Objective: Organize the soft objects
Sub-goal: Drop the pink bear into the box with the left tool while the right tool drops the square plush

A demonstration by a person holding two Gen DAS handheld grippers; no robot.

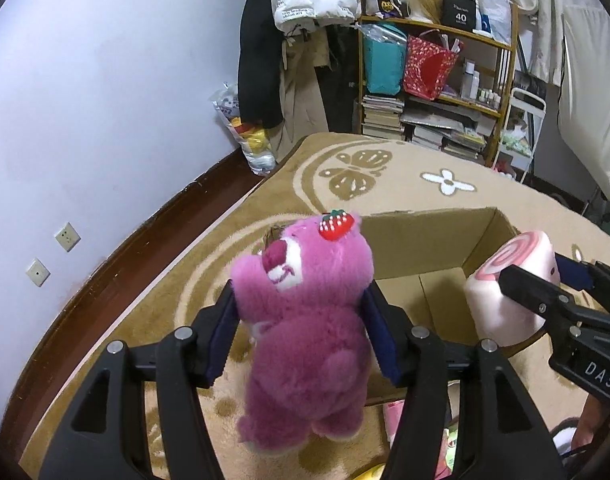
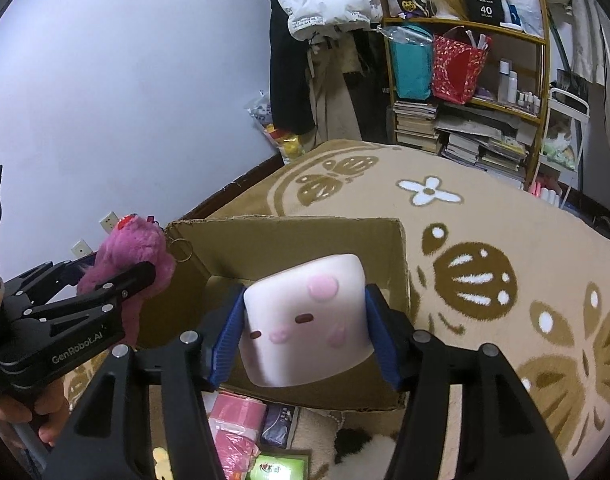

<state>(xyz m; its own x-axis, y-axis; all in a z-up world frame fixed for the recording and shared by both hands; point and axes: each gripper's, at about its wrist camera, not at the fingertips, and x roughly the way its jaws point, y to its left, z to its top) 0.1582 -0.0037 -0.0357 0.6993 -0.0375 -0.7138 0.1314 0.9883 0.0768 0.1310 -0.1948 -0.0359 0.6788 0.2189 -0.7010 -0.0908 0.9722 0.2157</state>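
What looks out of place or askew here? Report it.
Nothing looks damaged or spilled. The pink bear is clamped in the left gripper and the swirl cushion in the right gripper, both above the open, empty-looking cardboard box.

Below the right gripper [image 2: 305, 332], the pink packets [image 2: 235, 424] and green box [image 2: 281, 470] are partly hidden by its fingers and cut by the frame edge; their print is unreadable.
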